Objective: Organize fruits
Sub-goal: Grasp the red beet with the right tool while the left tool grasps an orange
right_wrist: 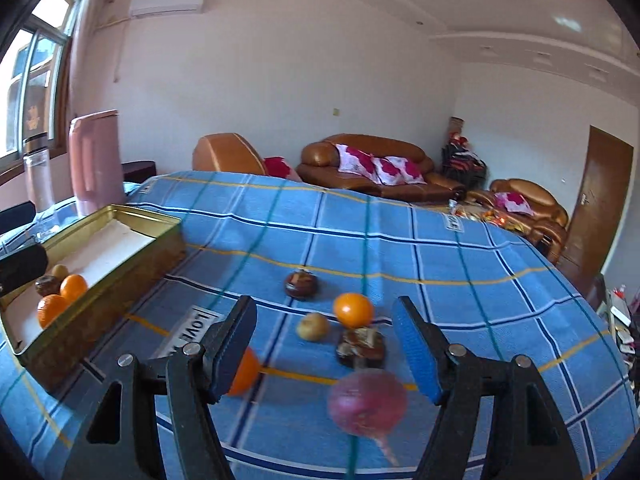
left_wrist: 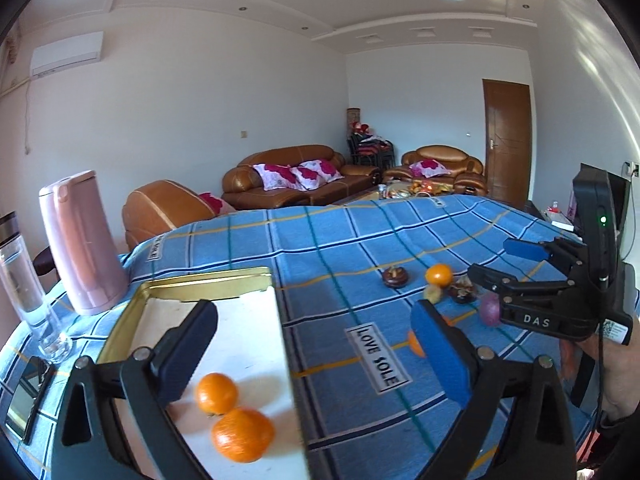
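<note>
At the far left of the tabletop (left_wrist: pixel 340 240), which is covered by a blue checked cloth, stand a clear bottle (left_wrist: pixel 24 280) and a pink kettle (left_wrist: pixel 82 244). Just beside them lies a gold tin (right_wrist: pixel 120 256) with a white lining. In the right wrist view it holds 2 oranges (right_wrist: pixel 64 296) touching each other, a dark brown fruit (right_wrist: pixel 47 284) and a small yellowish fruit (right_wrist: pixel 60 270) behind them.

The left claw (left_wrist: pixel 316 356) hangs over the tin's right edge with its fingers wide apart and nothing between them; the 2 oranges lie just below its left finger.

Farther right, loose on the cloth, sit a dark brown fruit (right_wrist: pixel 302 283), a yellowish fruit (right_wrist: pixel 313 326), an orange (right_wrist: pixel 354 310) and another dark fruit (right_wrist: pixel 362 346), the last 3 close together. A further orange (right_wrist: pixel 244 372) is half hidden behind the right claw's left finger.

The right claw (right_wrist: pixel 326 356) is apart, about half open. A blurred purple-red fruit (right_wrist: pixel 366 402) lies below and between its fingers, touched by neither pad.
</note>
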A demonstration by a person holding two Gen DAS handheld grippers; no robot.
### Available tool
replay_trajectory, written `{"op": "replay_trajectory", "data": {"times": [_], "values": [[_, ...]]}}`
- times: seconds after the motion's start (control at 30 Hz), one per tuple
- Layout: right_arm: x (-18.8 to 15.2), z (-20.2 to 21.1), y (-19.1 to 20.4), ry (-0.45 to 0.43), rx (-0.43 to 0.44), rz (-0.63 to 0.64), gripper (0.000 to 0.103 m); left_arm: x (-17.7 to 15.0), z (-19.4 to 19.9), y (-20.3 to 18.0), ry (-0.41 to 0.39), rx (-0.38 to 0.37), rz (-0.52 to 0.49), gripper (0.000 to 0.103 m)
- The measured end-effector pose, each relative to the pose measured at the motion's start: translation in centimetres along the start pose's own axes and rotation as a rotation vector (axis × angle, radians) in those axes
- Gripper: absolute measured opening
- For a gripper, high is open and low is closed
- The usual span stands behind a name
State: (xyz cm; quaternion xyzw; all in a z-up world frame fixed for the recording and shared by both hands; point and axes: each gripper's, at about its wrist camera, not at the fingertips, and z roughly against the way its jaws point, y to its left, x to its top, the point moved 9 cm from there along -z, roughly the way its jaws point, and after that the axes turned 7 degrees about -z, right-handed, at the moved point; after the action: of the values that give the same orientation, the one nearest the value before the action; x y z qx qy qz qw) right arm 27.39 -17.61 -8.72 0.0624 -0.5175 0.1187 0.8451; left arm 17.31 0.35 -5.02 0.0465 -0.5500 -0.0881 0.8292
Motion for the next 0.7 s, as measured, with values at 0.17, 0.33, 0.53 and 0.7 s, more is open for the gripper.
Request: {"op": "replay_trajectory", "data": {"times": [0.17,0.33,0.53,0.7], "values": [[-1.6,-1.1,-3.5,0.082,-0.057,-0.041,0.071,0.6,-3.7,-4.5,0.067,-0.060,-0.027,0.099],[-2.7,-1.8,-3.9,0.148,-0.037,-0.058,0.071,-0.9,-7.2,-7.6,0.160,-0.110,-0.053,0.098],[-3.9,-2.8,-4.1,0.234,0.006,-0.084,0.071,-2.7,-9.5,-9.4,0.250,-0.156,-0.085,0.088],[-4.9,-3.7,-3.3,0.295,0.021,-0.056,0.071,-3.2,-10.6,-9.9,0.299,-0.194,-0.090,0.084]]}}
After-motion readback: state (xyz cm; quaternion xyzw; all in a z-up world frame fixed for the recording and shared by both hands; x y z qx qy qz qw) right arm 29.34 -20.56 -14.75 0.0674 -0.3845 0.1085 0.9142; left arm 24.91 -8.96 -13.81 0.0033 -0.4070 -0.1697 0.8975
